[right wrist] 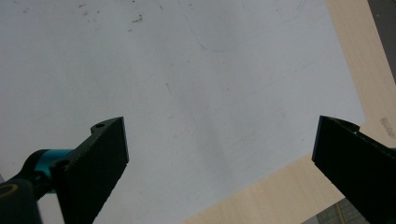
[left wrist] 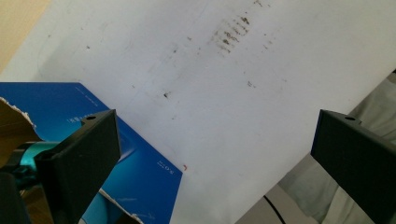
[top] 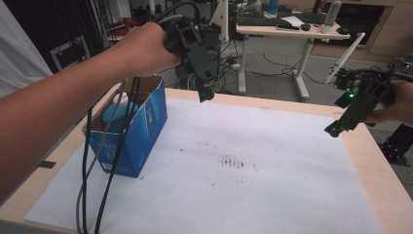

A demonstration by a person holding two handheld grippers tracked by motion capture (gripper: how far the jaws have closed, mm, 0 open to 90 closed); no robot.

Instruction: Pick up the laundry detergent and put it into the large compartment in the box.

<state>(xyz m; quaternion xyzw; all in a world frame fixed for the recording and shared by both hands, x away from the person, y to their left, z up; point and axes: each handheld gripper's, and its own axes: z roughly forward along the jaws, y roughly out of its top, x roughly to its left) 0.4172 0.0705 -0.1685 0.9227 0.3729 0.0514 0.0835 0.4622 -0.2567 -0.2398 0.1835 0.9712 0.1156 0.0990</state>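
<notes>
We see a blue box (top: 141, 131) standing at the left of the counter (top: 384, 195), on a white sheet (top: 272, 185) that covers most of the top. The box is cardboard, glossy blue outside and plain brown inside, with its top torn open and the flaps ragged. Faint pale print runs along its long side; we cannot read it. Inside sits a bottle (top: 122, 105) with a white cap and a light blue body, mostly hidden by the box wall and by 2 black cables that hang across it.

The left gripper (top: 206, 95) hangs in the air just beyond the far right corner of the box, pointing down, touching nothing. In the left gripper view its jaws stand wide apart, with the box (left wrist: 135, 172) under the left jaw and cut off by the frame's lower edge. The torn rim shows there as a white, frayed line.

The right gripper (top: 332, 129) hovers over the right edge of the sheet, well apart from the box, held by a hand (top: 397, 102) cut off at the frame's side. Its jaws also stand wide apart, empty, above bare sheet (right wrist: 210, 84) and counter edge (right wrist: 280, 196).

Brown smudges (top: 233, 162) mark the sheet's middle.
</notes>
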